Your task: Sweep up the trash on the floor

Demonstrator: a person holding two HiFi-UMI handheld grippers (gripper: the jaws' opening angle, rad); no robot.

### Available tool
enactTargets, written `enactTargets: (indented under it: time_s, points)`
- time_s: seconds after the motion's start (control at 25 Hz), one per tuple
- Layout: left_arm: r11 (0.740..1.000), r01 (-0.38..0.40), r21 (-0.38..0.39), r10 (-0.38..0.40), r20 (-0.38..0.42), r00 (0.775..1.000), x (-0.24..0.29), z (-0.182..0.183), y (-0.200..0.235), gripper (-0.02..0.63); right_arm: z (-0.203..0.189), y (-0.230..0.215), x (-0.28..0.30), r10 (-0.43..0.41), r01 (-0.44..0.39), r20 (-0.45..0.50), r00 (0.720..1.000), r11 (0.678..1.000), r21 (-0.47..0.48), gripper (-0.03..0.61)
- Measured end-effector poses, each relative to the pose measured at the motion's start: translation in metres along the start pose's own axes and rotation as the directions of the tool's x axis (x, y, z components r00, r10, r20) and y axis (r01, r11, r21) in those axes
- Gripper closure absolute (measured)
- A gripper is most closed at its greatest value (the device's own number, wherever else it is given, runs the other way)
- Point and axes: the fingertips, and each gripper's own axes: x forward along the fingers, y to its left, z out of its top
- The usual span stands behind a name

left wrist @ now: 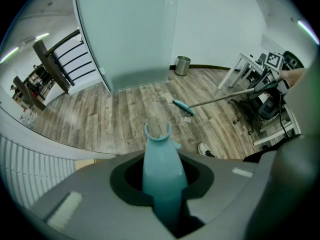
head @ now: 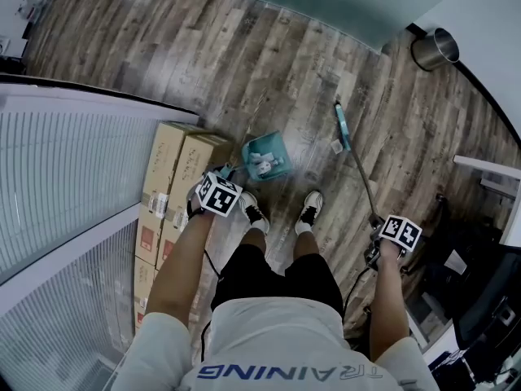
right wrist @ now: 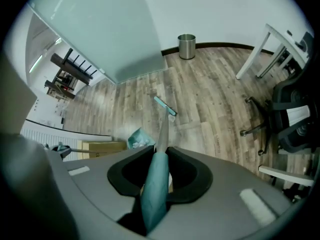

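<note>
Under the white shirt [head: 269,332], the left gripper [left wrist: 160,189] clamps the teal dustpan's handle [left wrist: 159,159]. The right gripper [right wrist: 156,184] clamps the broom handle [head: 362,173], its brush [head: 343,127] beside 1 paper scrap [head: 336,146].

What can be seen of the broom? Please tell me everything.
The broom has a narrow teal brush head, a thin silver shaft that looks like metal, and a teal grip at the top. It stands tilted, its head down on the wooden floor ahead of the person's right shoe. The right gripper is closed on the teal grip. A small white scrap lies beside the head; whether they touch I cannot tell.
</note>
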Motion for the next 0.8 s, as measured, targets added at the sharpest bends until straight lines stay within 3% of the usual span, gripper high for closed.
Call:
enactTargets:
  time_s: [0.16, 0.36, 0.56, 0.8]
  points:
    - [1.000, -0.003, 0.000, 0.003, 0.002, 1.000, 0.000, -0.002, -0.002, 0.528, 0.029, -0.038, 0.013, -0.095, 0.094, 0.036, 0.995, 0.995, 0.038, 0.472]
    - [1.000, -0.004, 0.000, 0.004, 0.008, 1.000, -0.001, -0.003, -0.003, 0.528, 0.038, -0.062, 0.037, -0.185, 0.184, 0.012, 0.983, 0.981, 0.065, 0.472]
    - [1.000, -0.007, 0.002, 0.007, 0.006, 1.000, -0.001, -0.002, -0.003, 0.528, 0.021, -0.047, 0.046, -0.172, 0.171, -0.030, 0.985, 0.985, -0.013, 0.472]
    - [1.000, -0.004, 0.000, 0.004, 0.008, 1.000, 0.000, -0.002, -0.003, 0.528, 0.012, -0.041, 0.050, -0.179, 0.178, -0.034, 0.983, 0.984, -0.032, 0.472]
